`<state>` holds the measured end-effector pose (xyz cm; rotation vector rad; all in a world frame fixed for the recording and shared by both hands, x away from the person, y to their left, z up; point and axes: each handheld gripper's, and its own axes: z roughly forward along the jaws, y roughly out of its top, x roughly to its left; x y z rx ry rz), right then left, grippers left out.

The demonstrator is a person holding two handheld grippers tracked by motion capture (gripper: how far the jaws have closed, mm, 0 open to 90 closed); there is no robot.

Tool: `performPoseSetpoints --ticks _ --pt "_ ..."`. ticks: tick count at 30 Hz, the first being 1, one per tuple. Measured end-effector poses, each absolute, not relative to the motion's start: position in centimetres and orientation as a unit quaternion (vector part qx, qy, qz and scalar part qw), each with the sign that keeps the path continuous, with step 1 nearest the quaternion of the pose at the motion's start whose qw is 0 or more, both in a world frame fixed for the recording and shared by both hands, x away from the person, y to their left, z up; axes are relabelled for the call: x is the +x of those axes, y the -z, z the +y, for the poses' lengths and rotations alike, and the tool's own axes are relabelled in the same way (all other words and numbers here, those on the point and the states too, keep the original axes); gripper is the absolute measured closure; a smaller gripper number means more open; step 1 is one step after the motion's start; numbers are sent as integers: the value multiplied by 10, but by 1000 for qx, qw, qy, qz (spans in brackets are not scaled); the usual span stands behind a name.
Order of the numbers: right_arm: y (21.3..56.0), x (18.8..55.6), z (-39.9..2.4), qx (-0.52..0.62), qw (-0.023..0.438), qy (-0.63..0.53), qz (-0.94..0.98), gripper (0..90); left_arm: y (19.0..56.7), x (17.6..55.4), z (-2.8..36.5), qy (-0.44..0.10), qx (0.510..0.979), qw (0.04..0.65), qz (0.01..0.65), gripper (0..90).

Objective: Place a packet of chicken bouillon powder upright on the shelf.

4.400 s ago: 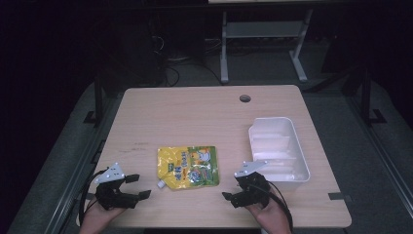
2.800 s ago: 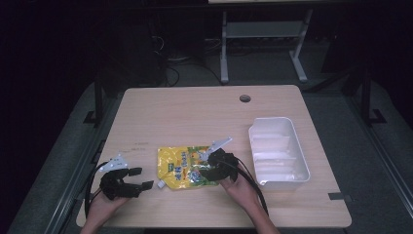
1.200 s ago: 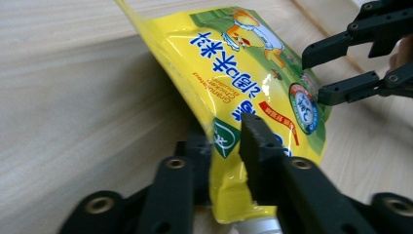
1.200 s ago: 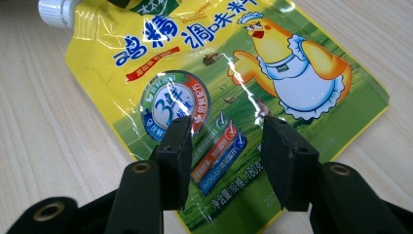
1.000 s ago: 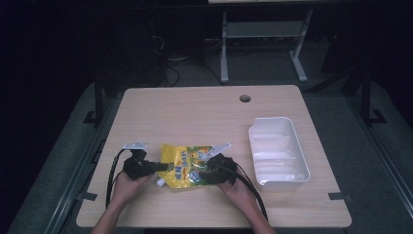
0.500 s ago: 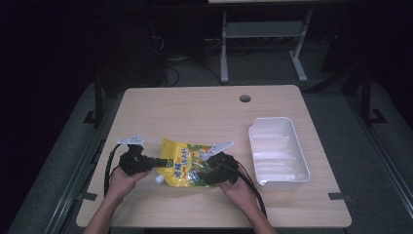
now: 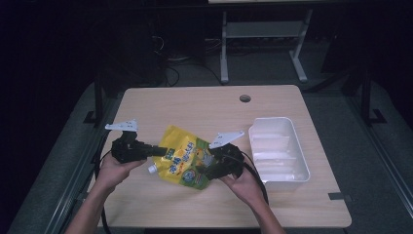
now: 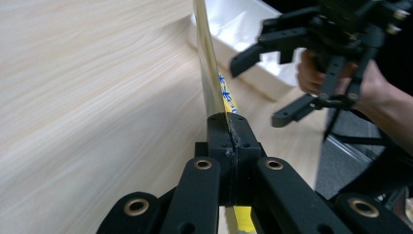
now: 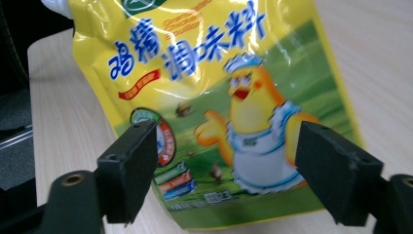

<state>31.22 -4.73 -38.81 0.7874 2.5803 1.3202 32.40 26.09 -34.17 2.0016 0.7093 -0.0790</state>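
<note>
Pinching the soft, slippery yellow foil spout pouch (image 7: 183,159) at its 9 o'clock edge seam, left tongs (image 7: 157,151) hold it; right tongs (image 9: 226,183) have just opened wide, off its 3 o'clock side.

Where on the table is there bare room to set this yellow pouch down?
Free: the far wooden tabletop between the cable hole and the left edge, and the near strip in front of both hands. Crowded: the middle, with the yellow spouted pouch, left gripper, right gripper and white plastic tray at right.

Yellow pouch (image 9: 214,97) between wide-apart fingers (image 9: 129,170), above table (image 9: 375,53)
</note>
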Motion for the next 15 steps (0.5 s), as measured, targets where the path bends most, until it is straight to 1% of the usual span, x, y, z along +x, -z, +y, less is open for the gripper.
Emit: performPoseSetpoints --ticks 1,3,4,5,7,8,10,11,12,15 --pt "379 314 -47 256 71 -441 857 201 338 323 260 32 825 487 285 899" --pt "375 315 -47 253 74 -443 857 200 332 322 258 32 829 486 274 899" --pt "362 317 -47 243 82 -451 855 188 326 321 256 32 834 484 262 898" --pt "362 317 -47 243 82 -451 855 188 326 321 256 32 834 484 262 899" --pt "351 321 -47 235 85 -457 854 182 322 319 254 35 838 483 250 899" --pt "341 326 -47 224 77 -466 853 190 321 318 252 36 841 482 244 898" --pt "334 331 -44 211 67 -469 855 202 317 316 249 37 847 478 228 899" --pt "334 331 -44 211 67 -469 855 202 317 316 249 37 847 478 228 899" --pt "331 335 -40 196 50 -466 862 221 316 315 247 37 849 478 223 899" --pt "331 338 -35 178 39 -461 869 238 314 314 244 39 853 476 211 899"
